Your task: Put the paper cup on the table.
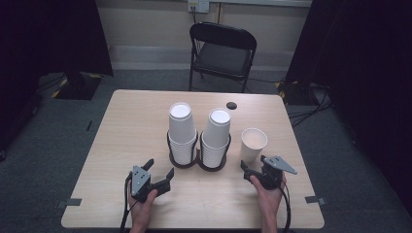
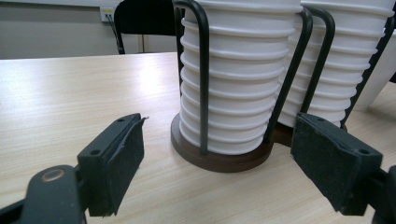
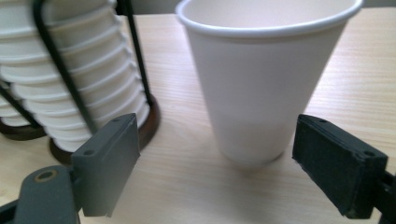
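Observation:
Two stacks of upside-down white paper cups [image 1: 182, 131] [image 1: 216, 136] stand in black wire holders with dark round bases [image 1: 184, 163] at the table's middle. A single upright white cup [image 1: 253, 143] stands just right of them. My left gripper [image 1: 160, 169] rests open on the table in front of the left stack [image 2: 238, 84], a short way off its base [image 2: 219, 161]. My right gripper [image 1: 254, 164] is open just before the single cup [image 3: 261, 88], whose foot lies between the two pads without touching them. The right stack [image 3: 79, 70] is to its left.
The light wooden table [image 1: 131, 126] has bare room on its left half and behind the cups. A small black disc [image 1: 231, 105] lies near the far edge. A black folding chair [image 1: 222, 48] stands beyond the table. Dark curtains flank the room.

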A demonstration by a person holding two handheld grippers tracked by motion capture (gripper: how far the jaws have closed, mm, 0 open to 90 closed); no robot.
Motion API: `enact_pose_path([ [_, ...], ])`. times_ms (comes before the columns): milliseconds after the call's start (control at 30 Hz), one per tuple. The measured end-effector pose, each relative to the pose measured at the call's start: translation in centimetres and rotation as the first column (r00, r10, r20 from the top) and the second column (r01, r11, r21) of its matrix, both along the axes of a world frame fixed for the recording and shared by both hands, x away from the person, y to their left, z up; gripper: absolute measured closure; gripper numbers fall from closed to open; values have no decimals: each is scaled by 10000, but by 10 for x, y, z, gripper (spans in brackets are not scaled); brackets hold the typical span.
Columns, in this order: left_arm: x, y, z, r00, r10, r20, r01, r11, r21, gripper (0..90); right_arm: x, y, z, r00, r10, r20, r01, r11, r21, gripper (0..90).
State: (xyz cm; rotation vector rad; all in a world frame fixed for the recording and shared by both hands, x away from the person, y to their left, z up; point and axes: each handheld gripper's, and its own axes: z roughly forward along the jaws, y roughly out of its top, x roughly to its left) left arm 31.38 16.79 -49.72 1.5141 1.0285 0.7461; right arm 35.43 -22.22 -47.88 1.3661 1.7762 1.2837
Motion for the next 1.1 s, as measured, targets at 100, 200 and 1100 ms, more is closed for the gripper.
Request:
enact_pose_path([
  [100, 0, 0, 0, 10000, 52, -14, -52, 10000, 6, 173, -8, 6, 1, 9996, 104, 256, -108, 9998, 161, 146],
  [200, 0, 1, 0, 10000, 40, -64, -40, 10000, 13, 173, -14, 13, 1, 9986, 340, 407, -347, 9993, 164, 146],
  [1100, -5, -2, 0, 9982, 598, -5, -598, 9980, 191, 173, -47, 64, -16, 9763, 1355, 1690, -1401, 9900, 157, 140],
])
